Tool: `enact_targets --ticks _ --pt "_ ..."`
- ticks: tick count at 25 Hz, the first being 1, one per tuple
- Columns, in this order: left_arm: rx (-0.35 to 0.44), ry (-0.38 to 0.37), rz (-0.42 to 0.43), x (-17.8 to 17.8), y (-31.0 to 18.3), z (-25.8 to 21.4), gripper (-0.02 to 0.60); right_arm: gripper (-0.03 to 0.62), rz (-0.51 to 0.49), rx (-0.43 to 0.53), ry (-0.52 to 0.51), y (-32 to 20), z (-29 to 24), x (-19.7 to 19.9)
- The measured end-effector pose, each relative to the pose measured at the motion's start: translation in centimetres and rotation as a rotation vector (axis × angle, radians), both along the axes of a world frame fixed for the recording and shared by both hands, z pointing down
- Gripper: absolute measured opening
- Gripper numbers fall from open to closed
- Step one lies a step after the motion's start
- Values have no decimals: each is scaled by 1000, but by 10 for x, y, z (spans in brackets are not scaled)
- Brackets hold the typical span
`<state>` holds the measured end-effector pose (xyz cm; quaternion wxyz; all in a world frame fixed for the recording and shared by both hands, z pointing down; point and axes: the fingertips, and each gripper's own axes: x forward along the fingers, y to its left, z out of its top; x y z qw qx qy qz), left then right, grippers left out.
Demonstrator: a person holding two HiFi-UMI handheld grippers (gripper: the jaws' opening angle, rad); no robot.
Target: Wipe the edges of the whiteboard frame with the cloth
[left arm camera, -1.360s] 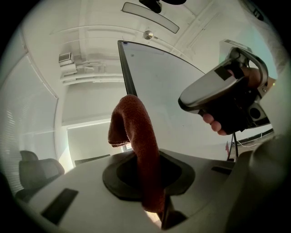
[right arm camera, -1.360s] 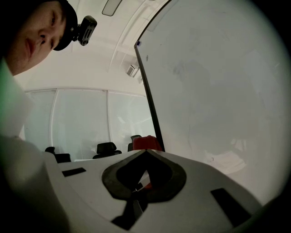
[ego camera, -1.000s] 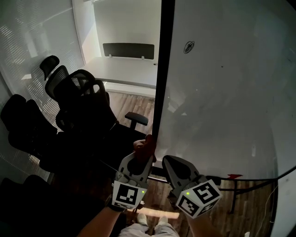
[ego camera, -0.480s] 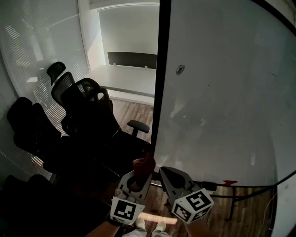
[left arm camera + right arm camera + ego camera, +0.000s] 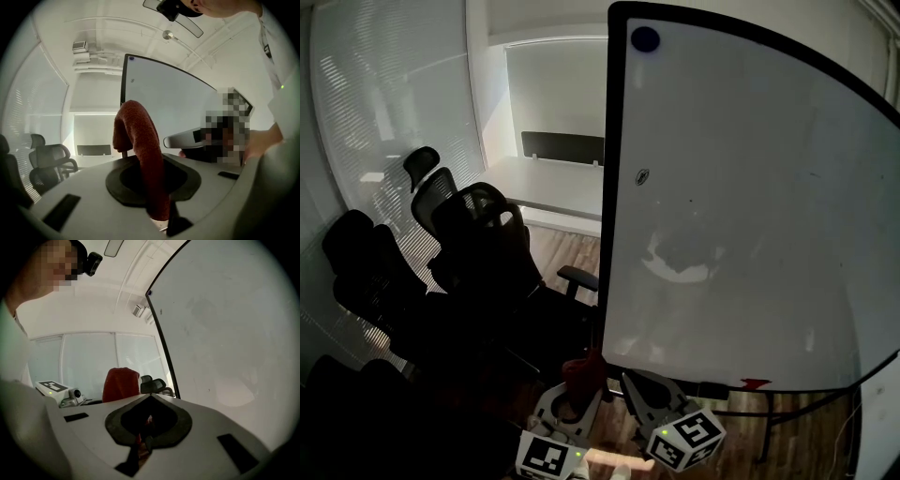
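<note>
The whiteboard [image 5: 741, 206] stands upright, its black frame's left edge [image 5: 607, 197] running from the top corner down to just above my grippers. A dark red cloth [image 5: 584, 371] sticks up below the board's lower left corner, close to the frame; whether it touches I cannot tell. My left gripper [image 5: 577, 389] is shut on it. In the left gripper view the cloth [image 5: 140, 150] rises from between the jaws of that gripper [image 5: 157, 206] and folds over. My right gripper [image 5: 634, 384] sits just right of it, shut, nothing held. The right gripper view shows its closed jaws [image 5: 144, 430] and the cloth [image 5: 121, 384] to the left.
Several black office chairs [image 5: 473, 248] crowd the floor left of the board. A white desk [image 5: 551, 185] with a dark screen stands behind them, by a glass wall with blinds [image 5: 384, 112]. A blue magnet [image 5: 645, 38] sits at the board's top left; a small red item [image 5: 756, 382] lies at its bottom edge.
The head view has tilted up, so the board's top left corner now shows and both grippers sit lower in the picture. The left gripper still holds the cloth below the board's lower left corner.
</note>
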<state>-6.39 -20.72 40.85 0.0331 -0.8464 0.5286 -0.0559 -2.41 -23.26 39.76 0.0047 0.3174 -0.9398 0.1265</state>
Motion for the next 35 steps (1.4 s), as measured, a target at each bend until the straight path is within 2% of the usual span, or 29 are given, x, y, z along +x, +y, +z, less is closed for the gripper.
enact_targets --ticks 5,11,35 --pt "-36 54 -27 6 20 1 72 2 -4 -3 -6 15 3 9" --pt "-30 84 -33 19 20 -5 72 2 -22 44 31 21 -3 15" --pt "-24 84 -41 26 20 -3 72 2 -29 37 37 21 5 20"
